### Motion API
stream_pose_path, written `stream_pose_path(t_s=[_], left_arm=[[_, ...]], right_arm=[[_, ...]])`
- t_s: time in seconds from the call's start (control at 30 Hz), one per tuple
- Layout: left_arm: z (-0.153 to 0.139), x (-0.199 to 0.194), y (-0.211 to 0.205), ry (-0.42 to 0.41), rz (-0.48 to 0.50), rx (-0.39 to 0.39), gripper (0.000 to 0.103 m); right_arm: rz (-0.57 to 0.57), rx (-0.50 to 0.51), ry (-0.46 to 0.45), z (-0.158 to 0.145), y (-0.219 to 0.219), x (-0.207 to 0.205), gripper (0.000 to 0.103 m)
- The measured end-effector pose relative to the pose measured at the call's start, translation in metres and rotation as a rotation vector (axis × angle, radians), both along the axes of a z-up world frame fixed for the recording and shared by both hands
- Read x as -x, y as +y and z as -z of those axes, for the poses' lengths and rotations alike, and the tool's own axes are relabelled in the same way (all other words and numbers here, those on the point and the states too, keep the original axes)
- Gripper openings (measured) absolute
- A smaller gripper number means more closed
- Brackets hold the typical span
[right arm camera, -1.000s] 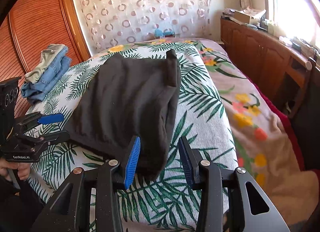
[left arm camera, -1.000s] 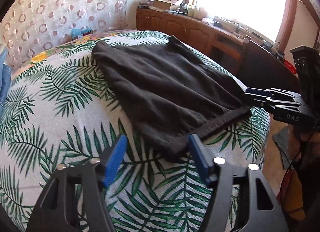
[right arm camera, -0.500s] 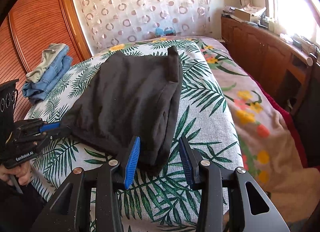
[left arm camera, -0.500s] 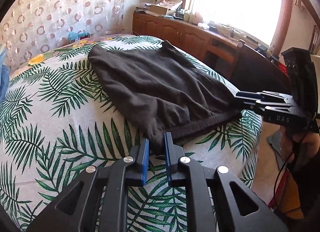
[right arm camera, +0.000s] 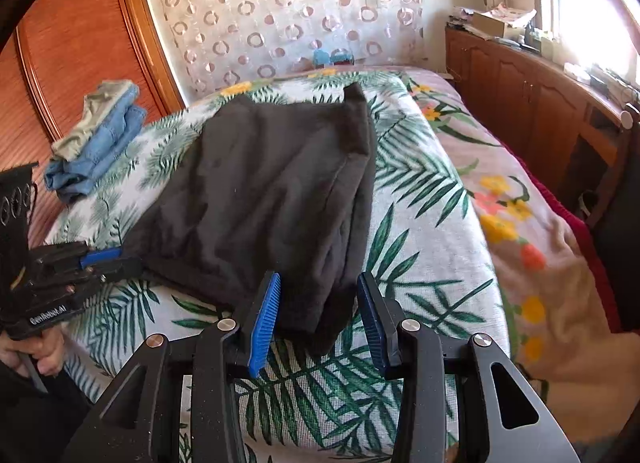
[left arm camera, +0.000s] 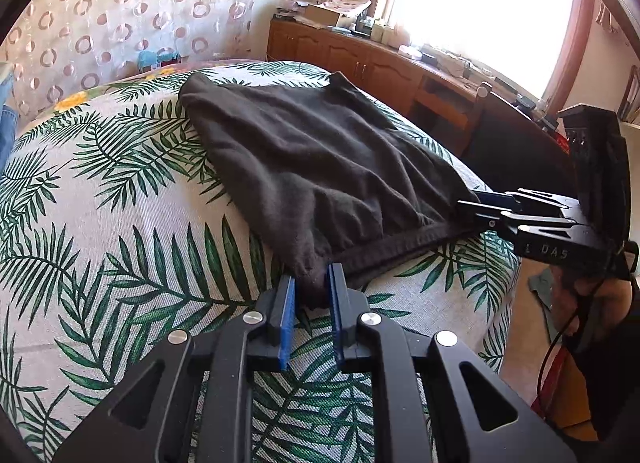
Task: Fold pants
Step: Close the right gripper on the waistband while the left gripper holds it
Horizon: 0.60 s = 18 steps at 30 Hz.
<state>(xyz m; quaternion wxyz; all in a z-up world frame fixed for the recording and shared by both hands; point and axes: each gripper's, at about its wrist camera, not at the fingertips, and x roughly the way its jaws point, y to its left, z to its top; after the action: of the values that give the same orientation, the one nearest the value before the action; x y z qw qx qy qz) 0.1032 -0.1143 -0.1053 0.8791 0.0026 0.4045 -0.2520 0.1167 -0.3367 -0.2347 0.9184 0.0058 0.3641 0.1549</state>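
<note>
- Two grippers are seen: left gripper, its jaws just closed, is clamped on a corner of the pants; right gripper stands apart, the other corner lying loose between its pads.
- One pair of black pants is spread on the bed, mid-frame.
- One stack of folded jeans is seen at upper left.

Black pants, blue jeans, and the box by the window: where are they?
Black pants [right arm camera: 272, 191], right wrist view, middle of the cloth.
Blue jeans [right arm camera: 100, 151], right wrist view, folded stack.
Box [left arm camera: 324, 13], left wrist view, its side.
</note>
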Motion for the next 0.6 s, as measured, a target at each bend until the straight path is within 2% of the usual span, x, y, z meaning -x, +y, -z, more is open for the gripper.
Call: stream_pose_path(t_s=[0.33, 0.6], left_arm=[[0.0005, 0.0003, -0.0003, -0.003, -0.007, -0.001, 0.019], [0.0008, -0.0004, -0.002, -0.012, -0.006, -0.013, 0.019]], right_arm=[[0.001, 0.023, -0.007, -0.0027, 0.0018, 0.0003, 0.04], [-0.011, 0.023, -0.005, -0.0022, 0.0018, 0.0009, 0.03]])
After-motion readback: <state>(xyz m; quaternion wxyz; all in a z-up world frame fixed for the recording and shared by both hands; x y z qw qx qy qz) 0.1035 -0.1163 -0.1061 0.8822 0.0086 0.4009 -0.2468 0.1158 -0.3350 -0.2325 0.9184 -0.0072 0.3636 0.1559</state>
